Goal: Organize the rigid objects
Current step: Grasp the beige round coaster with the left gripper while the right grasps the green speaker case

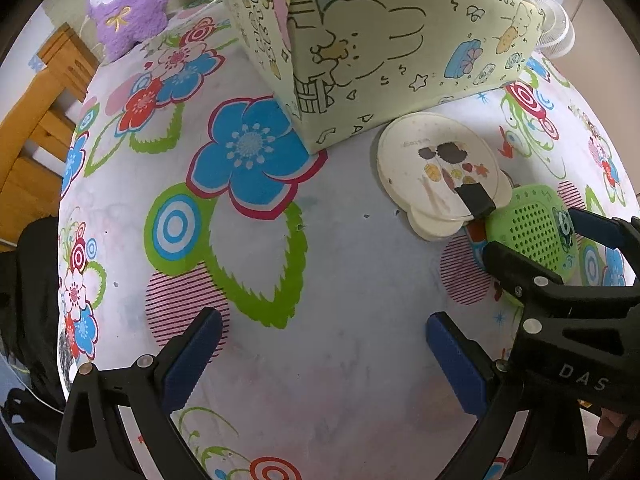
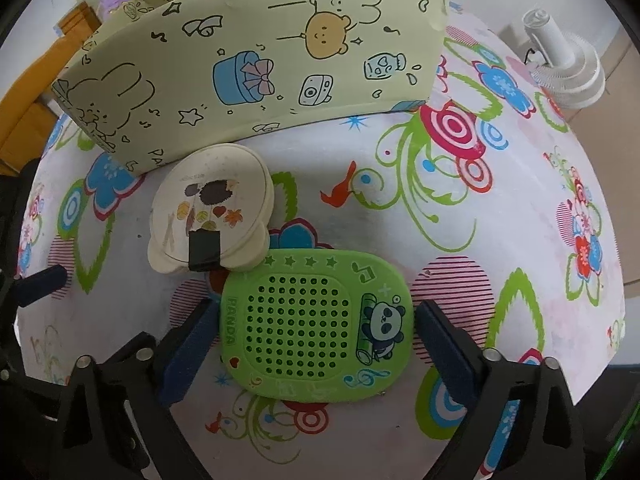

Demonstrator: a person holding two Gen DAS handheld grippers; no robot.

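Right gripper (image 2: 316, 344) straddles the green panda case (image 2: 316, 324), jaws wide, pads not touching it.

The case lies flat on the floral tablecloth (image 2: 400, 216), long axis running jaw to jaw, "PANDA" end toward the left finger. The cream round box (image 2: 210, 216) touches its far-left corner, the cartoon-printed storage box (image 2: 248, 68) behind. Left gripper (image 1: 320, 364) hangs wide open over bare cloth, holding nothing.

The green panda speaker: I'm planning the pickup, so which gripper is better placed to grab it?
Right. The right gripper is open with the green panda speaker between its pads. The left gripper is open over bare tablecloth, off to the side.
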